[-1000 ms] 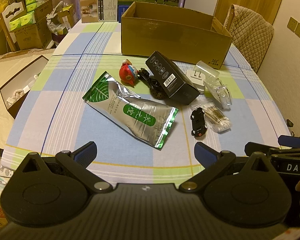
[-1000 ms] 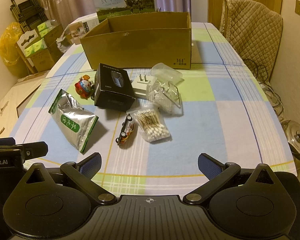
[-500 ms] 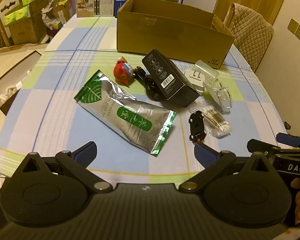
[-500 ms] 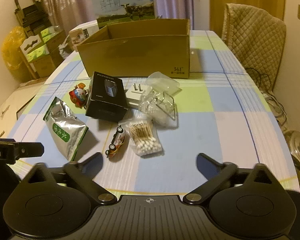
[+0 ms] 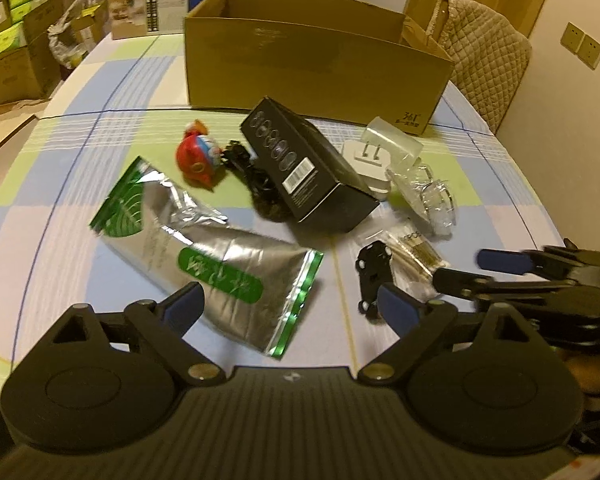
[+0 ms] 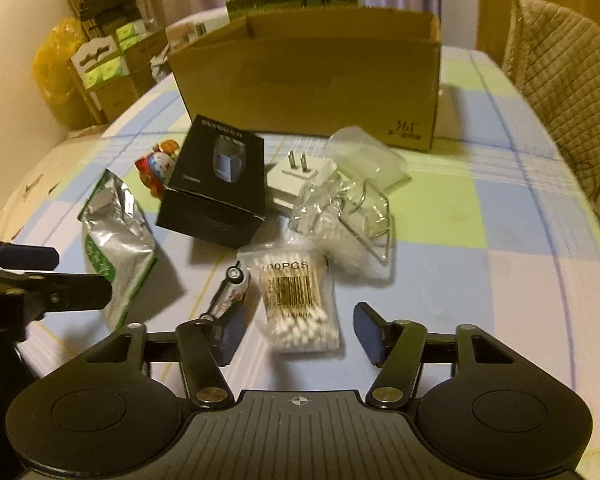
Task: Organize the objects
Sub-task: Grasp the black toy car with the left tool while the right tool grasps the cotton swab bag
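Observation:
A silver-green foil pouch [image 5: 220,256] lies on the checked tablecloth. My left gripper [image 5: 292,306] hangs over its near end, jaws wide and closing, pads not pressing it. A bag of cotton swabs [image 6: 296,300] sits between the fingers of my right gripper [image 6: 300,334], whose jaws are closing with a gap on both sides. A toy car [image 6: 230,292] lies by the right gripper's left finger. Behind are a black box [image 5: 304,176], a red toy figure [image 5: 198,156], a white plug [image 6: 296,176] and a clear bag [image 6: 352,216]. An open cardboard box [image 5: 316,68] stands at the back.
A black cable [image 5: 256,180] lies between the figure and the black box. A padded chair [image 6: 560,72] stands at the table's right side. Stacked cartons [image 6: 100,68] are on the floor to the left. More boxes [image 5: 148,8] stand at the table's far end.
Both grippers came down and forward toward the items. The right jaws have narrowed a lot around the swab bag. The left jaws have narrowed slightly over the pouch.

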Demonstrator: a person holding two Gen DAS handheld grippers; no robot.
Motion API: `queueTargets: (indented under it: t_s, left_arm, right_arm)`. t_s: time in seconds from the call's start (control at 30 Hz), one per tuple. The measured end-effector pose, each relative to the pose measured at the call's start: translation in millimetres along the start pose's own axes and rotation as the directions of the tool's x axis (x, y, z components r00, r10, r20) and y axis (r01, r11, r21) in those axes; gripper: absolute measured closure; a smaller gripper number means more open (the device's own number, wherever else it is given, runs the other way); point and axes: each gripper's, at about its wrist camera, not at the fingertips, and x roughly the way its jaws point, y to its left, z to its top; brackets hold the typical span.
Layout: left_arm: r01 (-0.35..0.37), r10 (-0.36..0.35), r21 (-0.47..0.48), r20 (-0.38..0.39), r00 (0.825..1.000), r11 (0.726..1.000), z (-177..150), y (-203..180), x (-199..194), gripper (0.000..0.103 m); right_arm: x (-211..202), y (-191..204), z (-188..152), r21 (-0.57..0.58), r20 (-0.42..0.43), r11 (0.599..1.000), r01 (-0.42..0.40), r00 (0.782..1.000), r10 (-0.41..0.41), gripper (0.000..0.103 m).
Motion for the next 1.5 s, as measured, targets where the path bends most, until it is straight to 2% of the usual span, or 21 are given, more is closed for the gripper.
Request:
queueTargets:
  t_s: [0.13,0.17,0.23,0.33,0.43,0.6,0.73,0.8,0.9,1.03,1.17,1.33,1.5]
  left_arm:
    - [0.015,-0.016,0.007,0.008,1.000,1.000,3,-2,6,0.013]
    - [0.019,-0.020,0.010,0.011,1.000,1.000,3,-3,7,0.014]
    - [0.027,-0.027,0.018,0.021,0.999,0.999,3,-5,9,0.014]
    - [0.042,-0.043,0.033,0.018,0.999,0.999,2,-9,13,0.015]
    - [0.073,-0.073,0.050,0.001,0.997,0.996,1,-17,18,0.022]
    - [0.133,-0.133,0.089,-0.005,0.991,0.987,1,-35,26,0.037]
    - [0.166,-0.165,0.101,-0.021,0.986,0.981,2,-47,38,0.049]
    - [0.159,-0.155,0.117,-0.039,0.987,0.980,3,-52,49,0.059]
    - [0.144,-0.138,0.133,-0.059,0.989,0.980,6,-58,61,0.065]
    - [0.120,-0.109,0.156,-0.079,0.991,0.980,8,-63,74,0.067]
    - [0.100,-0.081,0.188,-0.105,0.991,0.977,5,-65,82,0.080]
    - [0.088,-0.069,0.217,-0.097,0.993,0.972,2,-64,79,0.081]
    - [0.097,-0.081,0.206,-0.089,0.993,0.974,4,-60,75,0.081]
  right_arm:
    - [19,-3,2,-0.011,-0.031,1.000,-0.007,1.000,0.006,0.055]
    - [22,-5,2,-0.005,-0.033,1.000,-0.013,0.999,0.013,0.059]
    - [23,-10,2,-0.004,-0.035,1.000,0.005,0.999,-0.005,0.077]
    - [16,-19,2,0.027,-0.058,0.999,0.041,0.998,-0.039,0.080]
    - [6,-27,-3,0.047,-0.055,0.996,0.075,0.996,-0.072,0.081]
    - [-9,-40,-12,0.121,-0.055,0.989,0.085,0.995,-0.079,0.080]
    - [-12,-39,-14,0.127,-0.058,0.988,0.092,0.995,-0.085,0.080]
    - [-11,-38,-15,0.123,-0.058,0.988,0.093,0.995,-0.086,0.080]
    - [-10,-38,-15,0.122,-0.055,0.988,0.092,0.995,-0.086,0.080]
    - [-9,-37,-15,0.112,-0.057,0.989,0.091,0.995,-0.085,0.080]
    - [-6,-33,-15,0.090,-0.059,0.991,0.098,0.994,-0.093,0.080]
    - [-2,-23,-14,0.039,-0.059,0.992,0.119,0.991,-0.117,0.078]
    - [5,-21,-12,0.014,-0.047,0.993,0.121,0.992,-0.120,0.073]
